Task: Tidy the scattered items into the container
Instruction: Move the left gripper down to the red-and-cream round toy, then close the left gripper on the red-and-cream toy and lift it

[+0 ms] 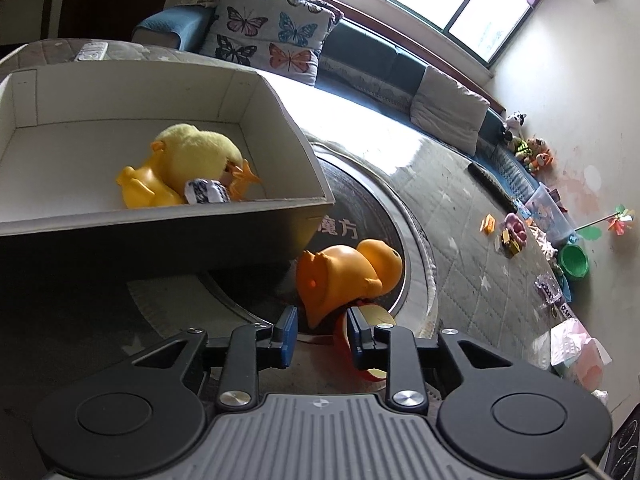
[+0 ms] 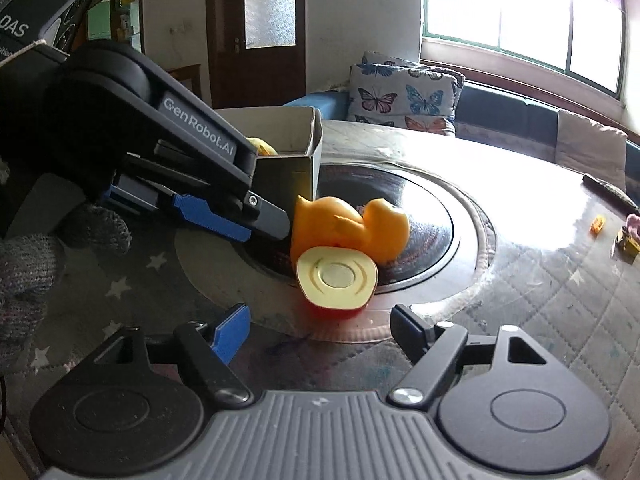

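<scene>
Left gripper [image 1: 318, 326], jaws parted and empty, nearer than right gripper [image 2: 320, 328]; orange duck [image 1: 348, 276] lies just ahead, beside box [image 1: 256, 208].

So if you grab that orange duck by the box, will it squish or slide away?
The orange duck looks smooth and glossy, so it may slip between the pads. It looks hollow, molded plastic or rubber, so probably light and maybe a bit squishy. It lies on its side on the shiny dark disc, rounded all over, so a push would likely make it slide or roll.
</scene>
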### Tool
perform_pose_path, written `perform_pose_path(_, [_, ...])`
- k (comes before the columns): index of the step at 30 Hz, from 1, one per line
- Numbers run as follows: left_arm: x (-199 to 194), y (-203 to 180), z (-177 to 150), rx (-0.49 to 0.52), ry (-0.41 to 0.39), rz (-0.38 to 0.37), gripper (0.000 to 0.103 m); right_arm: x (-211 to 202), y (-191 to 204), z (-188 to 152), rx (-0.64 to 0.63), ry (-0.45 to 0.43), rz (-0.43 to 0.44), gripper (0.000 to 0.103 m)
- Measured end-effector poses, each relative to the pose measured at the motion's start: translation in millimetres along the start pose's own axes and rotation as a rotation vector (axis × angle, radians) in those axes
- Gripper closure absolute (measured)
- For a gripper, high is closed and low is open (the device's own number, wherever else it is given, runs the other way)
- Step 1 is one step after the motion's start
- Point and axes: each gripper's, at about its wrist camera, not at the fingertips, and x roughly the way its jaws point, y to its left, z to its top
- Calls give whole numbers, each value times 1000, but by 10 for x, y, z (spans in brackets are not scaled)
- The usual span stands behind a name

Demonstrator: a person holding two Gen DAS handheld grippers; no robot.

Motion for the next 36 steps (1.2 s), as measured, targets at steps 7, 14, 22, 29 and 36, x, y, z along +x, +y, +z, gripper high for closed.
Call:
perform_pose_path(7, [157,-58,5,-12,56,-25,73,76,-55,9,30,7,-15,26])
perform_pose_path(14, [259,-98,26,-26,78,-45,73,179,-118,75,61,11,-11,34])
perform_pose_path(22, [302,-117,73,-28,74,-54,69,249,-113,100,72,6,4,53])
perform_pose_path(29, [337,-92,76,-32,80,-57,69,218,-114,78,75,0,26,53])
perform_pose_path(36, [330,-44,65,-39,83,-56,68,151,-55,60,64,-14,66,54])
